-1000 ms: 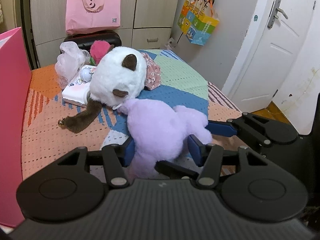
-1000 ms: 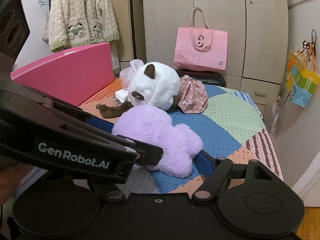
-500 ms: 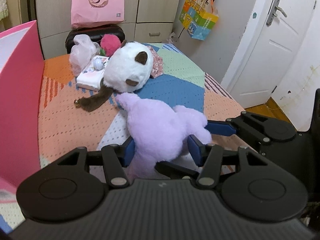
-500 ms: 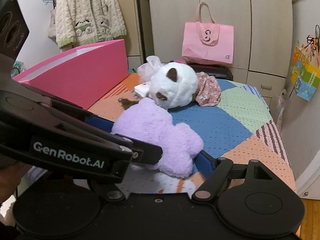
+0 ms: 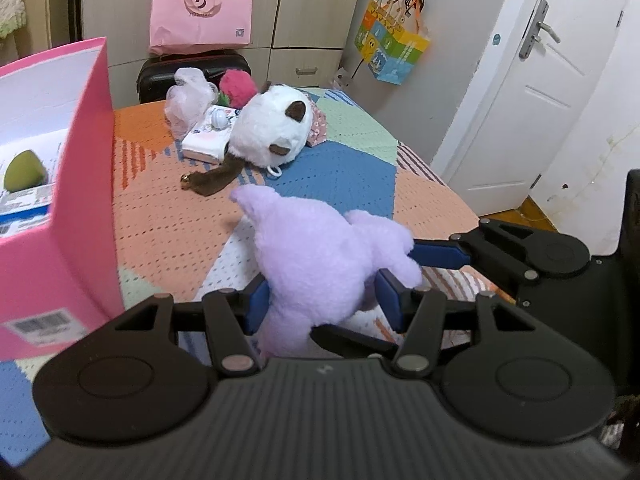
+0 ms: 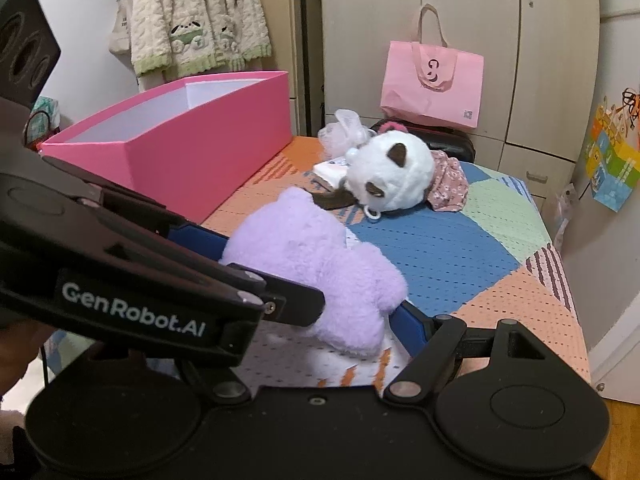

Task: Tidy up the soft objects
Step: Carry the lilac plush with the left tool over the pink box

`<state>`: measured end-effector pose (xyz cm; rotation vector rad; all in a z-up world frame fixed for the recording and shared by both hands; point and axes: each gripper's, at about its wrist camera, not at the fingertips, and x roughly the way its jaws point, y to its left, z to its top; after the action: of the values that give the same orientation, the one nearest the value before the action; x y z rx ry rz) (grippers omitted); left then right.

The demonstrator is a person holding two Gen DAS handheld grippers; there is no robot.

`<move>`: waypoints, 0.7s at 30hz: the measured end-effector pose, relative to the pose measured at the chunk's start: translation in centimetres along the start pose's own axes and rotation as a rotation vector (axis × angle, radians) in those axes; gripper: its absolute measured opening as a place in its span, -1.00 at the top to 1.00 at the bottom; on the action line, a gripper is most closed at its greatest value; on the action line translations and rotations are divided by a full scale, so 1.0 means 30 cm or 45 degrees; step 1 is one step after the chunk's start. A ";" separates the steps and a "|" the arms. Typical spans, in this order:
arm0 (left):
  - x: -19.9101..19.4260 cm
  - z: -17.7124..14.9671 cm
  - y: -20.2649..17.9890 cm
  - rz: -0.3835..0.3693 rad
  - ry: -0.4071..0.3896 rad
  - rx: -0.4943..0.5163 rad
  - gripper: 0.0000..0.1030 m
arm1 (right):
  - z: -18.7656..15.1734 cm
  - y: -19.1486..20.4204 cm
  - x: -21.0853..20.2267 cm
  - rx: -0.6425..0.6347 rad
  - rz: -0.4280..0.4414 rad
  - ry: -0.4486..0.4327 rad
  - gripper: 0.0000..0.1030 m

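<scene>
My left gripper [image 5: 322,300] had its jaws drawn in narrow on the lower body of the purple plush toy [image 5: 320,256], the blue pads sunk into the pile on either side. My right gripper [image 6: 316,276] took the same toy across its broader bulk, jaws set wide with the fur bulging between them. Both held the toy clear of the patchwork bed cover [image 5: 352,168], near the bed's front edge.

I judged the toy light and very soft: it gave under the pads, and its free end stood out limp beyond the jaws. Thin fur alone might slip, so the stuffed middle looked the surest place to take it, as I had, and two grips kept it from flopping.

Just beside the toy, on my left, stood the open pink box [image 5: 76,216], with a green object and printed packaging visible inside. I took it for the likely place for the toy. Farther back on the bed lay a white panda plush [image 5: 272,132] with a brown limb stretched out, a floral cloth [image 6: 448,184] behind it, and a small heap of clutter. A pink bag [image 6: 432,80] leaned against the wardrobe.
</scene>
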<state>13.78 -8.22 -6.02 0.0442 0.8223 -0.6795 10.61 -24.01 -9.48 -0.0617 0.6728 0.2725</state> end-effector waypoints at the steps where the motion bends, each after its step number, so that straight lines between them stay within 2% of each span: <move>1: -0.014 -0.005 0.006 -0.005 0.003 -0.006 -0.05 | 0.003 0.009 -0.007 -0.002 0.006 0.002 -0.59; 8: -0.109 -0.047 0.061 -0.051 0.043 -0.070 -0.05 | 0.015 0.074 -0.054 0.013 0.091 0.038 -0.59; 15: -0.245 -0.098 0.130 -0.117 0.119 -0.172 -0.05 | 0.048 0.162 -0.088 0.009 0.249 0.126 -0.59; 21: -0.385 -0.102 0.165 -0.094 0.055 -0.192 -0.05 | 0.104 0.240 -0.127 -0.008 0.355 0.135 -0.59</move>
<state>9.03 2.82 -1.27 -0.1084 0.9180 -0.6865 7.72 -17.50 -4.42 0.0120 0.7868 0.5421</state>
